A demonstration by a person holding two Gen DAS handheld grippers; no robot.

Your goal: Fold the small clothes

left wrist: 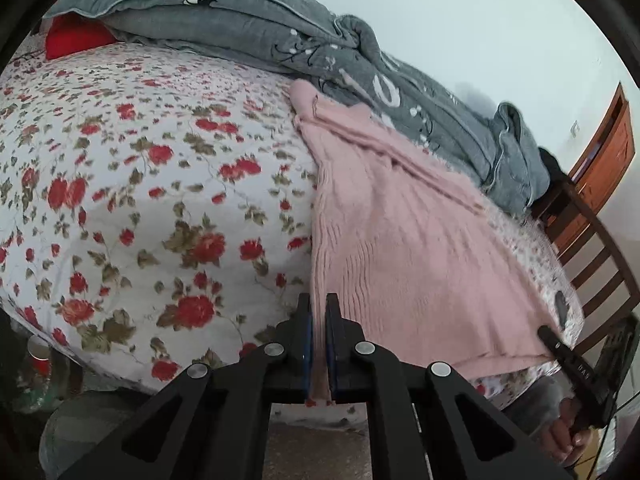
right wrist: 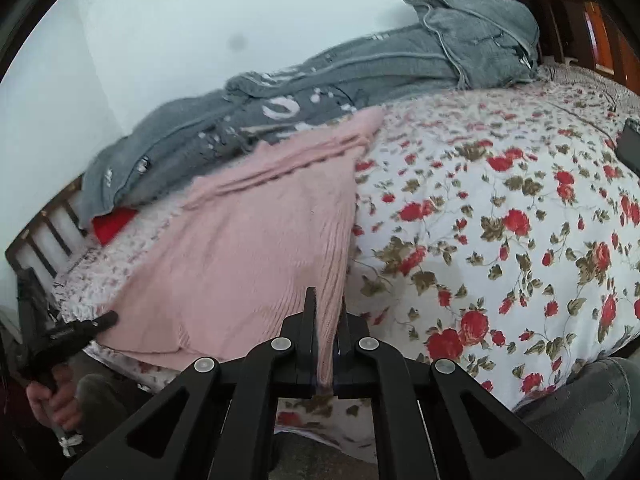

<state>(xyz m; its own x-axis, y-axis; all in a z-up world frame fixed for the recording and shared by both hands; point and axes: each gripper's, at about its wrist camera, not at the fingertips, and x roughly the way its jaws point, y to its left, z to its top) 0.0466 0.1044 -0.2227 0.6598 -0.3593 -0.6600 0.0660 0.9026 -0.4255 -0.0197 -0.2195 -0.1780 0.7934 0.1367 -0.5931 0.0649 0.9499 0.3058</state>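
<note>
1. A pink ribbed knitted garment (left wrist: pixel 400 240) is spread flat on a bed sheet printed with red roses and olive leaves on white (left wrist: pixel 140 200), near the bed edge closest to the person.
2. The left gripper (left wrist: pixel 319 304) is closed on one near corner of the pink garment; the knit fabric is seen pinched between its two black fingers.
3. The right gripper (right wrist: pixel 326 308) is closed in the same way on the other near corner, and the pink edge is pressed between its fingers.
4. In the left wrist view the right gripper is seen at the far right, touching the garment hem, with a hand (left wrist: pixel 568 432) under it.
5. The far end of the garment is bunched in folds and touches a grey plush blanket with white flower pattern (left wrist: pixel 248 20), which is piled along the wall side.
6. A red cushion (left wrist: pixel 76 38) is partly covered by the grey blanket.
7. A dark wooden slatted bed frame (left wrist: pixel 600 264) is seen at the bed end.
</note>
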